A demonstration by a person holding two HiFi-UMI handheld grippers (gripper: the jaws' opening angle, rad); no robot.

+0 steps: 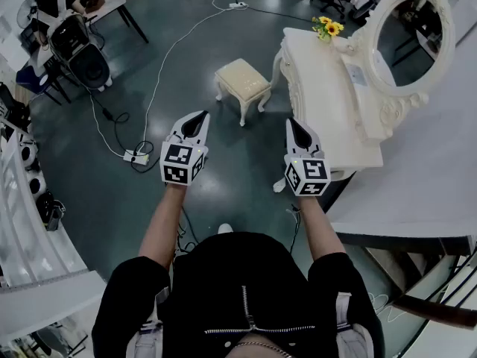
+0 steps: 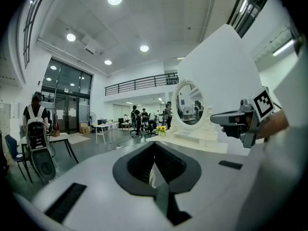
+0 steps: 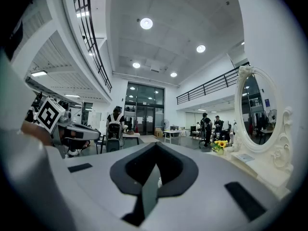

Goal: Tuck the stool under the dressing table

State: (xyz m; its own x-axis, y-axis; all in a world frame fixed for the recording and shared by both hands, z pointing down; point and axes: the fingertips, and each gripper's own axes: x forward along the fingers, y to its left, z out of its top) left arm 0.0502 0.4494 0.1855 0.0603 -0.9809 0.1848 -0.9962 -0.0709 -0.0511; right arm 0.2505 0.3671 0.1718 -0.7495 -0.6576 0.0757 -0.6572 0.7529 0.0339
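A cream cushioned stool (image 1: 242,80) with white carved legs stands on the dark floor, just left of the white dressing table (image 1: 328,99) and outside it. The table carries an oval mirror (image 1: 412,28) and yellow flowers (image 1: 328,27). My left gripper (image 1: 199,119) hovers in the air short of the stool, shut and empty. The right gripper (image 1: 294,125) is held level beside it near the table's front corner, also shut with nothing in it. In the left gripper view the shut left gripper (image 2: 155,171) faces the mirror (image 2: 188,104). The stool is hidden in both gripper views.
A power strip (image 1: 136,156) and white cables lie on the floor to the left. A black-legged desk (image 1: 112,6) and dark equipment (image 1: 78,47) stand at the far left. A white partition top (image 1: 417,177) runs along the right. Several people stand far off (image 2: 137,119).
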